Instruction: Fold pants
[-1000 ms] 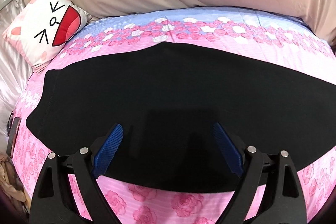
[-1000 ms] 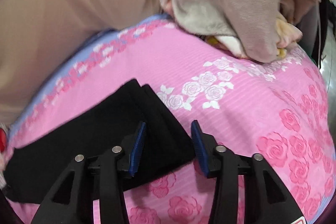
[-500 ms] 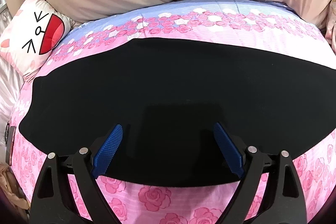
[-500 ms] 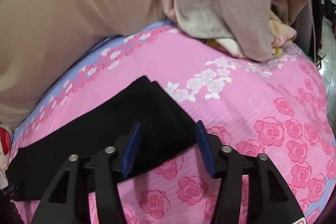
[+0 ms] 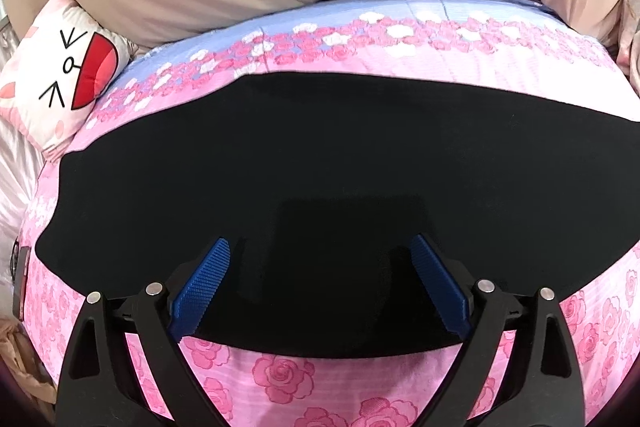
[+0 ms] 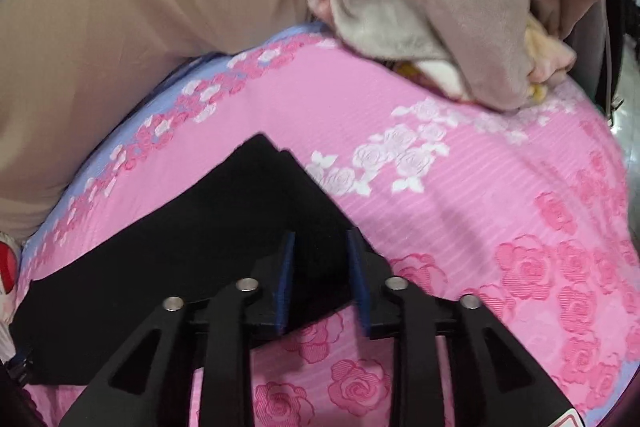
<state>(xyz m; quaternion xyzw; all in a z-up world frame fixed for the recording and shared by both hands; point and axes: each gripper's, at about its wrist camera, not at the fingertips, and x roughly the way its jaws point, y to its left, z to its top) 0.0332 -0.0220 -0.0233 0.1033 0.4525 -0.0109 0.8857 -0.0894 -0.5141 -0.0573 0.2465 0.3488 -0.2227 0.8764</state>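
black pants (image 5: 320, 163) flat lengthwise on floral bedsheet (image 5: 304, 383) | my left gripper (image 5: 320, 283) wide open, empty, over near edge for mid-fold | my right gripper (image 6: 320, 275) part-open, empty, straddling leg-end corner to pinch

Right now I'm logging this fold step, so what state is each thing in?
Black pants: laid flat across the bedspread, folded lengthwise.
Left gripper: open, over the pants' near edge.
Right gripper: open, narrower gap, at the pants' end corner.
Cartoon pillow: lying at the bed's edge.
Beige blanket: heaped, crumpled.
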